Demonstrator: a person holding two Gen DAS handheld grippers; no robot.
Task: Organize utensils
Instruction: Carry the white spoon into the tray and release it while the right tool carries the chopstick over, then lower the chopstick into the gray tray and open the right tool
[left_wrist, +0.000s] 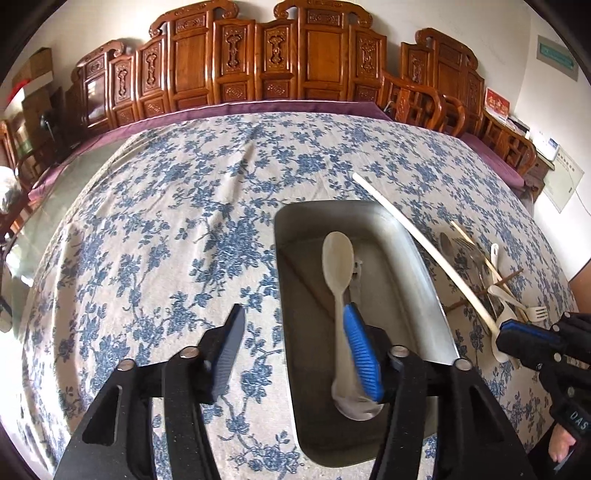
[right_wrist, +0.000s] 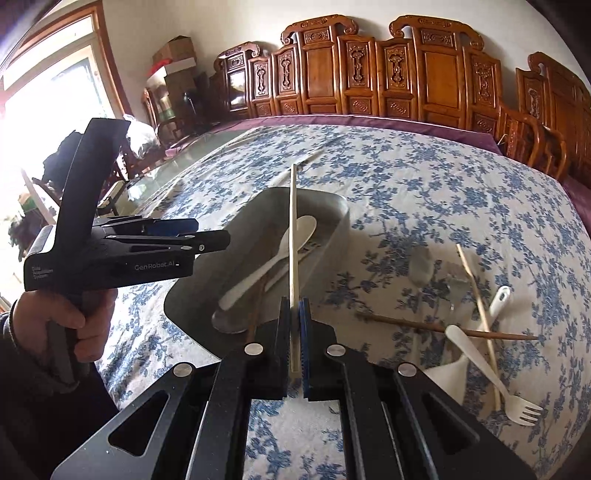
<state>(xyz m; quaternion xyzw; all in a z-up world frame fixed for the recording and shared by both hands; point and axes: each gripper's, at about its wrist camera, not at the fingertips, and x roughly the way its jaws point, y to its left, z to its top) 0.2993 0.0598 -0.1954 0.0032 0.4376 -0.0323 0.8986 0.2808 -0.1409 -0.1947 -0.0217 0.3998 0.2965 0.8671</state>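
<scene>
step: loading tray | right gripper clamps pale chopstick; left gripper wide apart, holding nothing | next: lower chopstick into tray

Black claws, blue ribbed pads, silver screws, "GenRobot.AI" lettering.

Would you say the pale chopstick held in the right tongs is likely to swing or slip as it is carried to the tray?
Probably. The pale chopstick is pinched near one end by the right tongs, so its long free length may pivot. It looks thin, smooth and light, so it could slide. It seems stiff, staying straight over the metal tray.
</scene>
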